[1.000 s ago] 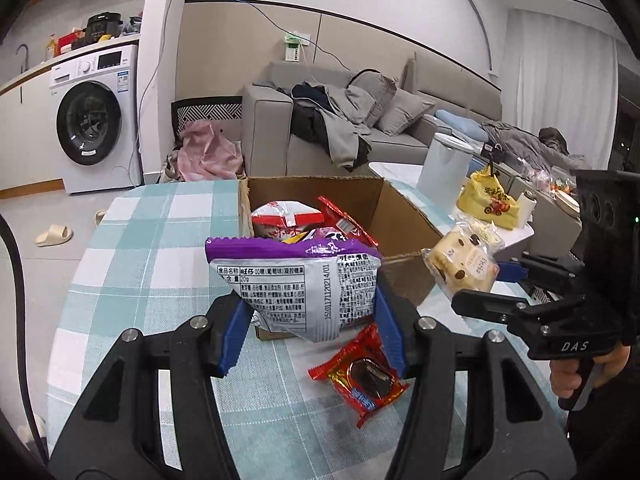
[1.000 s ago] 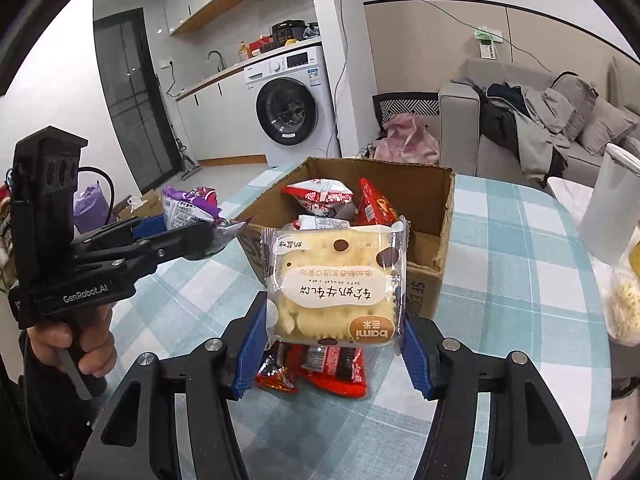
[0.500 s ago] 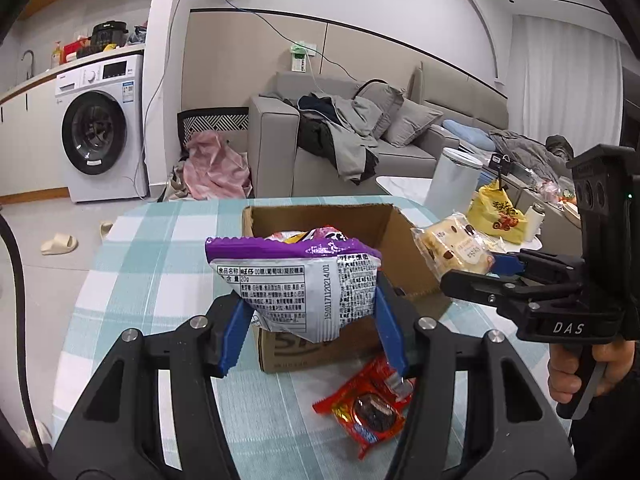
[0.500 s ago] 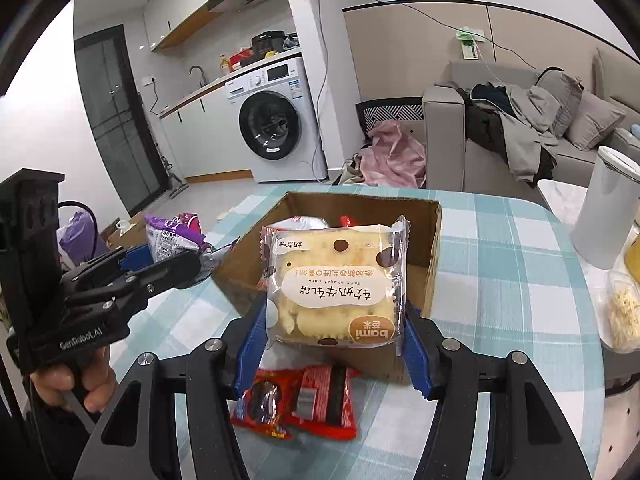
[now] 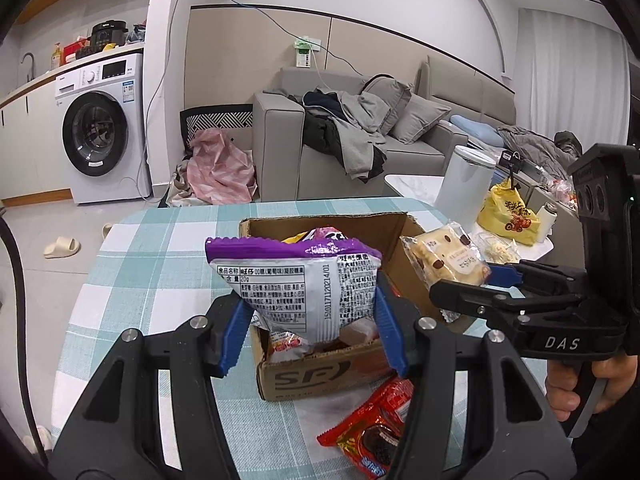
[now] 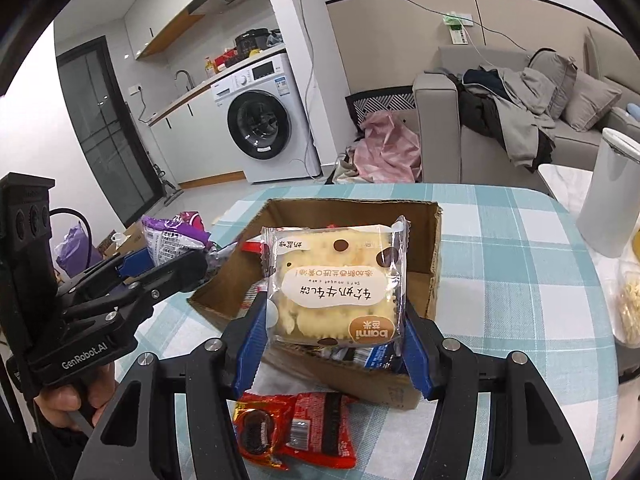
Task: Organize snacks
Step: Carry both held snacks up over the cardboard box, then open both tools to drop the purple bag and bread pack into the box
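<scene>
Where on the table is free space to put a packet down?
Bare cloth lies right of the box, up to the white bin, and left of the box. In front of the box the red packet crowds it.

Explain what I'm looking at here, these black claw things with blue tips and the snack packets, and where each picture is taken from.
These are two hand-held grippers, each carrying a wide-angle camera looking along its fingers. In the left camera's picture, the left gripper pinches a purple snack bag. In the right camera's picture, the right gripper pinches a yellow cake packet. Each also appears in the other's picture, held by a hand. Below is a checked tablecloth with an open cardboard box of snacks and a red cookie packet beside it.
</scene>
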Available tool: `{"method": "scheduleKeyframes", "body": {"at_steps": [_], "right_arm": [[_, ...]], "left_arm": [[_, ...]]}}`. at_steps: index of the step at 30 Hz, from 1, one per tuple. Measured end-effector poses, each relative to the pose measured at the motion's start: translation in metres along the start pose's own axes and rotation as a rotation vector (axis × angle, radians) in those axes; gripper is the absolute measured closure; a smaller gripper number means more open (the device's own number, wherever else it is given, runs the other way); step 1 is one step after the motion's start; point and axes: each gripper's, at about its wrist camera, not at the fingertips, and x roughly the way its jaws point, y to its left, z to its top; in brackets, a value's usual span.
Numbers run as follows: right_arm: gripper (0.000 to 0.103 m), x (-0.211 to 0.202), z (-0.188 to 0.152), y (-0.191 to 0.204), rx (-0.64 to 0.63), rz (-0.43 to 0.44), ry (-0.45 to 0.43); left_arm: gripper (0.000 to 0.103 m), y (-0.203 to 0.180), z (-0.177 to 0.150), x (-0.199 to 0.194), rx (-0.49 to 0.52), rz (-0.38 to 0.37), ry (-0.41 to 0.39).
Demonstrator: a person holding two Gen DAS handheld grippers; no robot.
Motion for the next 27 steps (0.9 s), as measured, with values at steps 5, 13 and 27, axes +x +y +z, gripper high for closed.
{"method": "scheduleKeyframes", "body": {"at_steps": [5,13,27], "right_arm": [[0.042,0.01,0.004,-0.007,0.022,0.001,0.017],[0.042,0.022,0.008,-0.011,0.038,0.006,0.035],[0.042,0.035,0.02,-0.017,0.083,0.02,0.036]], "left_arm": [[0.049,-0.001,0.0,0.02,0.01,0.004,0.014],[0.049,-0.006,0.001,0.034,0.027,0.01,0.01],[0.049,-0.015,-0.002,0.048,0.04,-0.013,0.038]]}}
